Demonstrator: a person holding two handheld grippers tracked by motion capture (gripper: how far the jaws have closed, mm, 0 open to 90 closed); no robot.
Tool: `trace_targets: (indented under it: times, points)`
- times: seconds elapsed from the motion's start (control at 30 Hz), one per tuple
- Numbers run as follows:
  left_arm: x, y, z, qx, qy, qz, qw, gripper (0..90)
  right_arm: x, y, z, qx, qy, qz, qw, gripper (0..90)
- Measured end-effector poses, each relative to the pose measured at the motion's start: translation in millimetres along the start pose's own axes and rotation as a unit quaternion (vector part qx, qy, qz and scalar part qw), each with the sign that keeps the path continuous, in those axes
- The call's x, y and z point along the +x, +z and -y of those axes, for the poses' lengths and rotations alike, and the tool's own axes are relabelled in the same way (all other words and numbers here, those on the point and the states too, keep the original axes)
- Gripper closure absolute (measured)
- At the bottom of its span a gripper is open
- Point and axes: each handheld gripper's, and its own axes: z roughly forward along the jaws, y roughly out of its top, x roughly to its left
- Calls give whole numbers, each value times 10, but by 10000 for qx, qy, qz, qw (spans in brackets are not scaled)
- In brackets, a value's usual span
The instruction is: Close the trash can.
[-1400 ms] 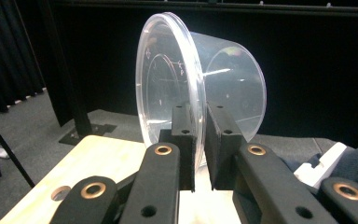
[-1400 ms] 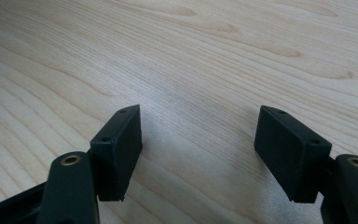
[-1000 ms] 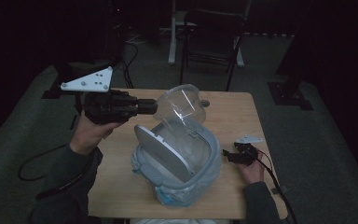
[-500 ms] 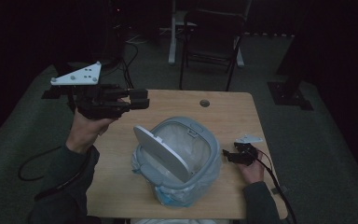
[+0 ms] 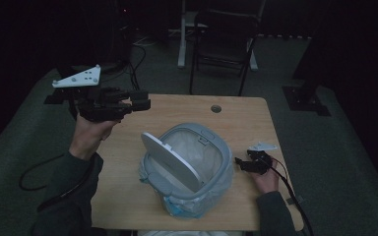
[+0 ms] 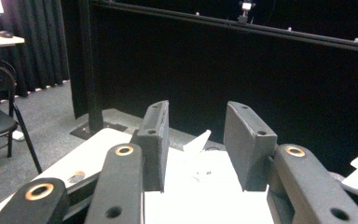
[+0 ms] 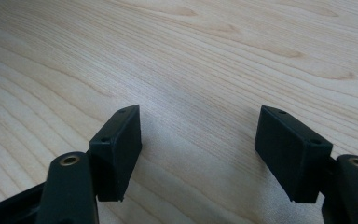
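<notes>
High view: the left gripper (image 5: 145, 103) is held above the left edge of the light wooden table (image 5: 236, 123), well apart from the grey lidded waste bin lined with a pale plastic bag (image 5: 189, 169). A second ago this gripper held a clear plastic cup over the bin; the cup has gone from the jaws and the gripper has drawn back to the left. Its jaws have just been opening and stand partly apart with nothing between them (the left gripper view confirms the empty gap). The bin's position on the table is unchanged: it stands near the front centre, its oval lid (image 5: 170, 160) tipped up on the left side.

The right gripper (image 5: 241, 163) rests on the table just right of the bin, unmoved, jaws wide apart and empty.

A small round hole (image 5: 216, 108) marks the table's far side. Grey carpet (image 5: 325, 147) surrounds it; a black folding chair (image 5: 224, 44) stands behind in a dark room.
</notes>
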Motion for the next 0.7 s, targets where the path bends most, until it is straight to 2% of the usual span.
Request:
trace_targets:
  times: [0.43, 0.7]
  points:
    - [25, -91, 85, -76, -91, -94, 9999, 585, 0, 0, 0, -1, -3, 0, 10000, 307]
    - [17, -146, 137, -101, -82, -133, 9998, 575, 0, 0, 0, -1, -1, 1, 10000, 307]
